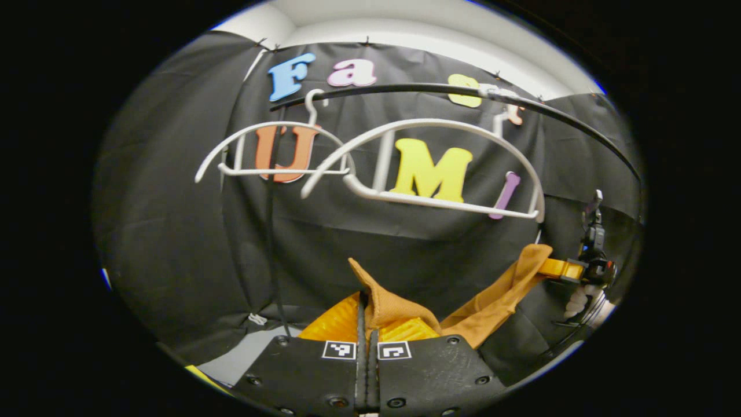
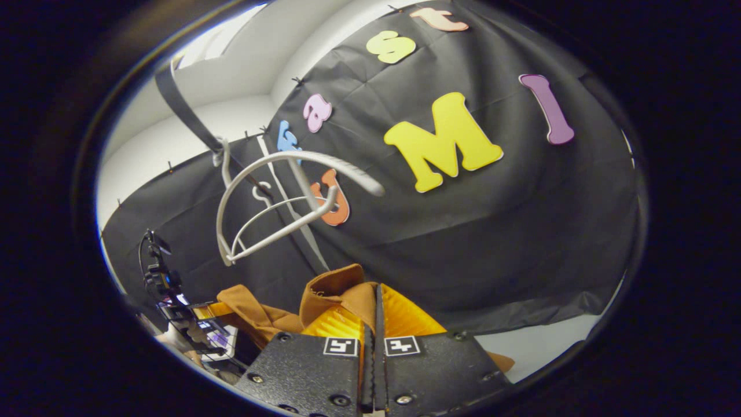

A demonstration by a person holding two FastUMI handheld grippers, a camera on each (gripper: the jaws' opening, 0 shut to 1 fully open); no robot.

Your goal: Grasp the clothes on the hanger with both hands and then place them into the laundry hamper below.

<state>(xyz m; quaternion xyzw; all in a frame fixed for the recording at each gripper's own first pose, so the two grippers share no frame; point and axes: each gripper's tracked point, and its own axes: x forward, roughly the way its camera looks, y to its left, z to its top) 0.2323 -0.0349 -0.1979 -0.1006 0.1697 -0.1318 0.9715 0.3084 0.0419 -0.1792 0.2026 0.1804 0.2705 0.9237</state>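
An orange-brown garment (image 1: pixel 492 304) hangs stretched between the two grippers, below and off the white hangers (image 1: pixel 428 168). In the left gripper view my left gripper (image 1: pixel 367 324) is shut on one bunched end of the cloth, and the right gripper (image 1: pixel 570 269) holds the other end at the far right. In the right gripper view my right gripper (image 2: pixel 373 324) is shut on a fold of the garment (image 2: pixel 341 289), while the left gripper (image 2: pixel 200 318) shows at lower left with cloth running to it. Two bare hangers (image 2: pixel 272 202) hang above.
The hangers hang from a dark rail (image 1: pixel 440 90) in front of the black cloth wall. A pale floor strip (image 2: pixel 538 347) lies beneath the wall at lower right. A grey patch of floor (image 1: pixel 243 359) shows at lower left.
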